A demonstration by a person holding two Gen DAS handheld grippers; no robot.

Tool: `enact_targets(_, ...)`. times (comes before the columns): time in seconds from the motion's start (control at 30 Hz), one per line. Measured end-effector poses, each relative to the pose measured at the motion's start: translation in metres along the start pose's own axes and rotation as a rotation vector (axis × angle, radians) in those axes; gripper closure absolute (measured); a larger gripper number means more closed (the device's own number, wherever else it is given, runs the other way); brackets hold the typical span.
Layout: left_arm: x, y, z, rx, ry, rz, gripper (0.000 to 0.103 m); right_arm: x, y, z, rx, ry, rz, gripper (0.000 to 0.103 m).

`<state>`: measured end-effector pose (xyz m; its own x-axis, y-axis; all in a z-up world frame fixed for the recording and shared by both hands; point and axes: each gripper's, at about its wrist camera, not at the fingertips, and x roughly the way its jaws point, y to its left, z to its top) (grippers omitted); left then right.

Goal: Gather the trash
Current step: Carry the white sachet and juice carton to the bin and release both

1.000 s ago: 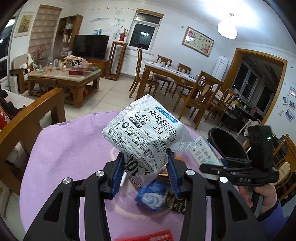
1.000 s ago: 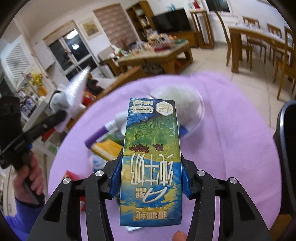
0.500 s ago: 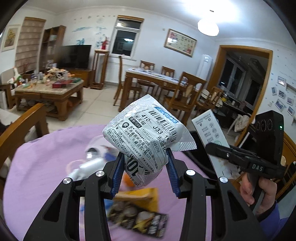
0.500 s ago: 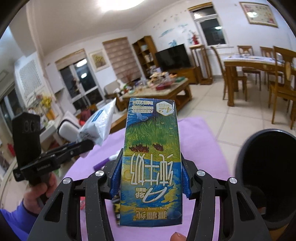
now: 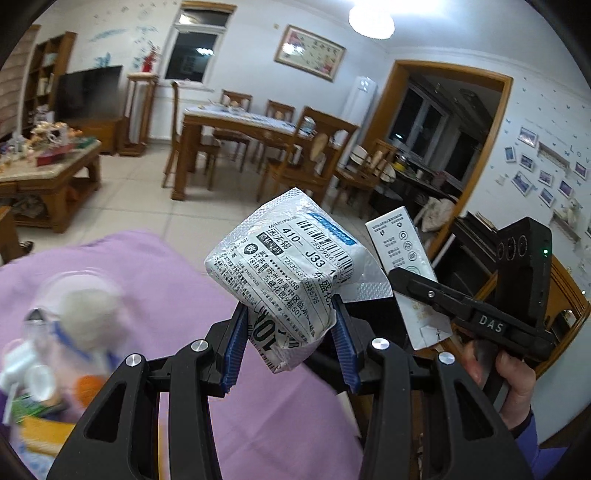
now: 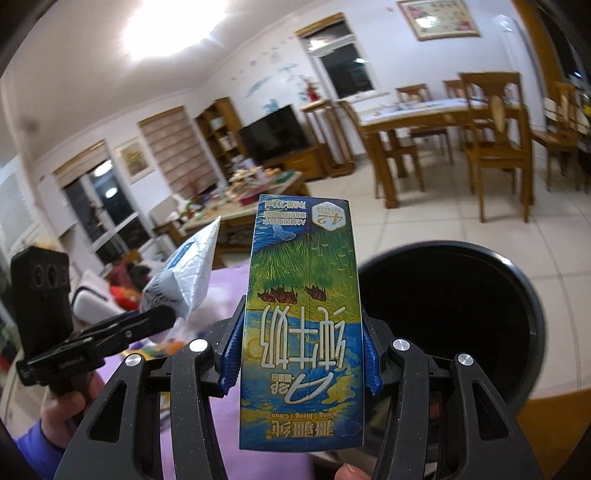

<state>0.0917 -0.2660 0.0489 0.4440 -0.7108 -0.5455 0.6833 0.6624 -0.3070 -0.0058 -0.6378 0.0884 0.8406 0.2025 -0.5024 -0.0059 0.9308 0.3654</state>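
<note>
The left claw (image 5: 290,341) is pinching a crumpled white mailing bag (image 5: 291,266) with black print and a barcode. Its blue pads are pressing on the bag's lower part, and the bag is being held up in the air over the edge of the desk (image 5: 155,280).

The right claw (image 6: 301,363) is pinching a blue and green milk carton (image 6: 303,317) between its blue pads. The carton is standing up straight with its writing upside down. Just beside it, on the right, a round black trash bin (image 6: 461,295) is sitting with its mouth wide open. The carton is near the bin's rim but not inside it.

A hand (image 5: 513,373) in a purple sleeve is gripping the right claw's handle.

A soft purple cloth is covering the desk. More trash is lying on it at the left, all blurry: a clear lid (image 5: 74,291), something white and something orange.

Around the desk is a living room with a pale tiled floor (image 6: 461,218). A wooden dining table (image 5: 251,129) with chairs is standing by the window. A dark television (image 6: 275,133), a wooden coffee table (image 5: 48,173) full of small things, and a bright ceiling lamp (image 5: 371,16) are also showing.
</note>
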Motion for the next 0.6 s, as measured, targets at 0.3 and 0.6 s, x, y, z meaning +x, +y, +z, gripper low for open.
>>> enact_targets(0.3, 0.084, -0.039, -0.004, 0.058, 0.127, -0.036, 0.061, 0.001, -0.098, -0.019, 0.12, 0.014, -0.093, 0.052)
enact_targets(0.6, 0.127, -0.051, -0.013, 0.087, 0.227, -0.025, 0.06, 0.02, -0.126, -0.029, 0.147, 0.03, -0.116, 0.052)
